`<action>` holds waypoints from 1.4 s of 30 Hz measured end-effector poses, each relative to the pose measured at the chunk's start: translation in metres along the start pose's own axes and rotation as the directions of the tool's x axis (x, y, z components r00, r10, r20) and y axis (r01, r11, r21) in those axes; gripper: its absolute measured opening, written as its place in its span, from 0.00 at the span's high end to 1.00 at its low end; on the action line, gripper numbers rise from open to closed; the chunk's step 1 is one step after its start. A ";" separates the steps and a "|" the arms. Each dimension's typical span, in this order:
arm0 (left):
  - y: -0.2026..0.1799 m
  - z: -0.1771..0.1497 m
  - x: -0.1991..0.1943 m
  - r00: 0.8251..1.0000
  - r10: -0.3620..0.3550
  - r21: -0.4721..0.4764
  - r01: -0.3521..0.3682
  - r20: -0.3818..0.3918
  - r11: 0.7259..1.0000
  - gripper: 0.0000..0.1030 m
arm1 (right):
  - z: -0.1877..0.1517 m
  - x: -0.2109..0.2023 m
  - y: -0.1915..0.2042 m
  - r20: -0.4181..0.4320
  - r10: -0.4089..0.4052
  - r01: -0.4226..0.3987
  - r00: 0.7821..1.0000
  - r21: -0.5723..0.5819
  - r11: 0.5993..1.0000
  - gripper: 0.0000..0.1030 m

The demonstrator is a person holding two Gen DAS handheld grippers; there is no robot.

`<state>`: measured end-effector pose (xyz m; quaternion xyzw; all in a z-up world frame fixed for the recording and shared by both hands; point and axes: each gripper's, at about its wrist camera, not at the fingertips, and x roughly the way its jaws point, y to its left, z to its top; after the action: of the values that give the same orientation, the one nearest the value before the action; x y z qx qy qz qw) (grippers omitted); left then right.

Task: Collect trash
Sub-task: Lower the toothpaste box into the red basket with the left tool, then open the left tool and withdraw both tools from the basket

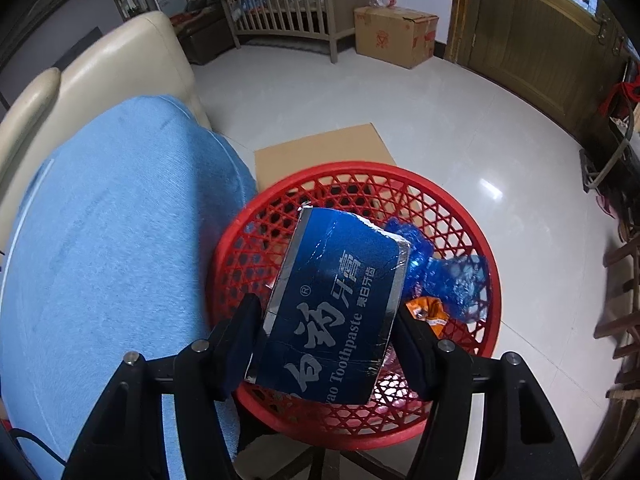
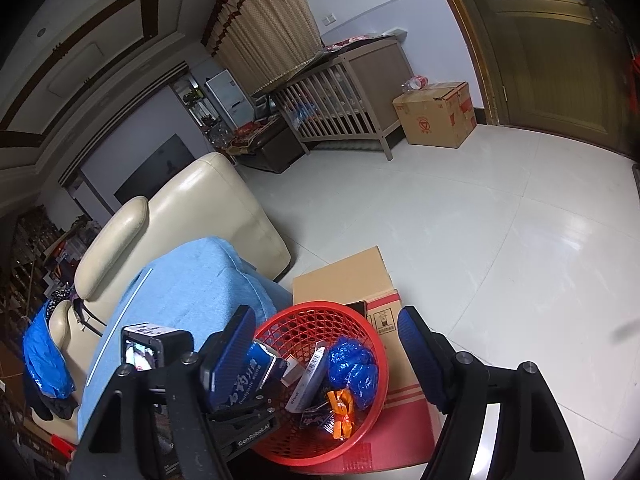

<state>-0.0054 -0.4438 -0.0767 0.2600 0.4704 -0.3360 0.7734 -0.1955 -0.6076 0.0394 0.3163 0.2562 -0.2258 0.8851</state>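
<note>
My left gripper (image 1: pixel 326 332) is shut on a blue toothpaste box (image 1: pixel 332 300) and holds it over the red mesh basket (image 1: pixel 494 280). In the basket lie a crumpled blue plastic wrapper (image 1: pixel 448 276) and an orange wrapper (image 1: pixel 430 308). In the right wrist view the basket (image 2: pixel 372 428) sits on a cardboard box (image 2: pixel 344 280), with the toothpaste box (image 2: pixel 246 380) in the left gripper above its left rim. It also holds the blue wrapper (image 2: pixel 354 368), the orange wrapper (image 2: pixel 340 412) and a grey packet (image 2: pixel 310 376). My right gripper (image 2: pixel 324 360) is open and empty above the basket.
A cream sofa (image 2: pixel 208 204) with a light blue towel (image 1: pixel 112 248) lies left of the basket. A wooden crib (image 2: pixel 340 108) and a cardboard carton (image 2: pixel 438 118) stand at the far wall by a wooden door (image 2: pixel 560 60). White tiled floor (image 2: pixel 500 240) spreads to the right.
</note>
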 end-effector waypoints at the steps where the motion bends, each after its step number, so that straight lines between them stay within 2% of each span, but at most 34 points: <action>1: 0.000 0.001 0.002 1.000 -0.006 0.002 0.006 -0.011 1.000 0.33 | 0.000 0.000 0.000 0.001 0.000 0.000 1.000 0.000 1.000 0.25; 5: -0.003 0.002 0.003 1.000 0.000 0.019 0.000 -0.010 1.000 0.25 | 0.001 0.000 0.003 0.002 0.001 -0.001 1.000 -0.002 1.000 0.24; 10: 0.003 0.002 -0.011 1.000 -0.007 0.022 0.007 0.019 1.000 0.24 | 0.004 -0.004 0.010 0.011 0.006 -0.006 1.000 -0.015 1.000 0.24; 17: 0.046 -0.006 -0.067 0.988 0.012 -0.056 -0.003 0.155 0.998 0.24 | 0.005 -0.009 0.033 0.033 -0.011 0.014 0.999 -0.065 0.998 0.19; 19: 0.059 -0.011 -0.083 0.980 0.047 -0.074 -0.033 0.192 0.997 0.24 | 0.002 -0.006 0.040 0.025 -0.034 0.036 0.999 -0.087 0.996 0.19; 22: 0.084 -0.029 -0.110 0.963 0.097 -0.098 -0.075 0.250 0.992 0.24 | -0.014 0.004 0.058 -0.006 -0.081 0.079 0.997 -0.154 0.985 0.19; 24: 0.101 -0.043 -0.124 0.954 0.127 -0.132 -0.094 0.270 0.987 0.24 | -0.030 0.013 0.067 -0.050 -0.091 0.080 0.995 -0.185 0.980 0.18; 27: 0.126 -0.064 -0.137 0.951 0.135 -0.195 -0.081 0.279 0.977 0.24 | -0.056 0.026 0.081 -0.107 -0.123 0.097 0.987 -0.220 0.971 0.18; 33: 0.159 -0.107 -0.148 0.947 0.146 -0.275 -0.066 0.285 0.959 0.21 | -0.115 0.038 0.109 -0.167 -0.198 0.153 0.966 -0.252 0.956 0.18; 37: 0.177 -0.127 -0.152 0.948 0.162 -0.318 -0.070 0.273 0.946 0.21 | -0.145 0.040 0.123 -0.174 -0.237 0.183 0.956 -0.282 0.942 0.18; 42: 0.192 -0.143 -0.153 0.948 0.175 -0.362 -0.070 0.266 0.929 0.21 | -0.151 0.034 0.137 -0.131 -0.239 0.188 0.962 -0.316 0.930 0.18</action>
<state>0.0113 -0.1762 0.0175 0.0953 0.3849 -0.2329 0.8880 -0.1400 -0.4181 -0.0212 0.1658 0.3939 -0.2518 0.8683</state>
